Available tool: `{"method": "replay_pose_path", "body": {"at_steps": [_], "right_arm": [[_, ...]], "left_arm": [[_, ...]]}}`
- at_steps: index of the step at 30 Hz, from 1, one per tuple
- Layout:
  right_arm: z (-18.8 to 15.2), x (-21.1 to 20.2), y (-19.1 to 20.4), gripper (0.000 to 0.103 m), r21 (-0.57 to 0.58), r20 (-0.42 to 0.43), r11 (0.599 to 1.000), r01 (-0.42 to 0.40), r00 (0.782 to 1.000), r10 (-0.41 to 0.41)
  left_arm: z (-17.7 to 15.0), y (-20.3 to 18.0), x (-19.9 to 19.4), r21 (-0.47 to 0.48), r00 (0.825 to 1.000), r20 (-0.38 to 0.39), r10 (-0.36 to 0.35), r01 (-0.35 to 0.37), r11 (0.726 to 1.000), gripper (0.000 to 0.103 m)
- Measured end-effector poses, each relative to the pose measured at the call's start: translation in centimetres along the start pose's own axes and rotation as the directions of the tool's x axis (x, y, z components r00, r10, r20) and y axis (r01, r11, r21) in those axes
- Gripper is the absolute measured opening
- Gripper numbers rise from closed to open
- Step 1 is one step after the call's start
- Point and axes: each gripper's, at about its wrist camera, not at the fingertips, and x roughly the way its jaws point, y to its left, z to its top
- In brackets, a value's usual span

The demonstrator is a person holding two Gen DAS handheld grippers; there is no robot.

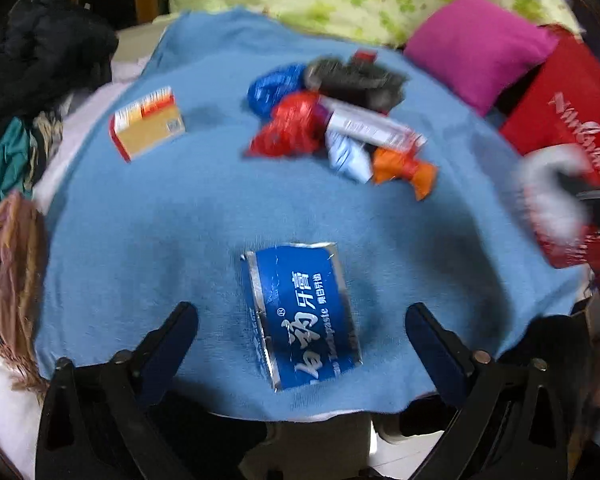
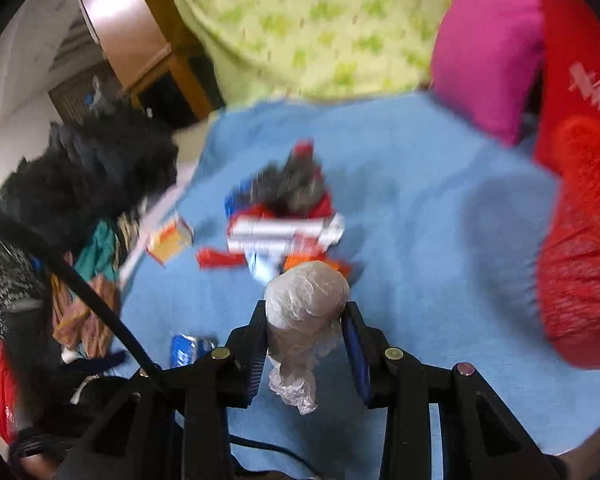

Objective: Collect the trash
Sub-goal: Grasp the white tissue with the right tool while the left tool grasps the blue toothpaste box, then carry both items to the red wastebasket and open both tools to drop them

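Here you are gripping a crumpled clear plastic wad (image 2: 308, 300) in the right gripper (image 2: 306, 316), above the blue cloth's (image 2: 420, 200) near edge; keep squeezing while carrying it toward the red bag (image 2: 580, 240). Left gripper (image 1: 300, 324), spread wide, is straddling the flattened blue toothpaste box (image 1: 304, 316).

Glossy toothpaste box (image 1: 302, 316); matt, seemingly knit blanket (image 1: 148, 240).

Both wrist views look down, close over blue cloth (image 1: 140, 240); share wrapper pile (image 1: 340, 128).
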Motion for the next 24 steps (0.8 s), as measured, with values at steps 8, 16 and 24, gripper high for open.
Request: {"method": "replay_pose_path", "body": {"at_steps": [8,16,24], "right_arm": [[0.2,-10.8,-4.3,0.038,0.076,0.215,0.995,0.059,0.974,-0.075],[1.1,-17.0,-11.4,0.038,0.238,0.323,0.968,0.084,0.933,-0.16],[1.7,-18.3,-18.4,0.041,0.379,0.338,0.924,0.041,0.924,-0.18]], "left_arm": [[-0.1,0.5,1.8,-0.026,0.999,-0.033,-0.016,0.016,1.0,0.06],[4.4,-6.3,-4.3,0.148,0.989,0.1,-0.11,0.094,0.984,0.06],[11.7,-22.1,-10.0,0.413,0.921,0.17,-0.35,0.256,0.874,0.061]]}}
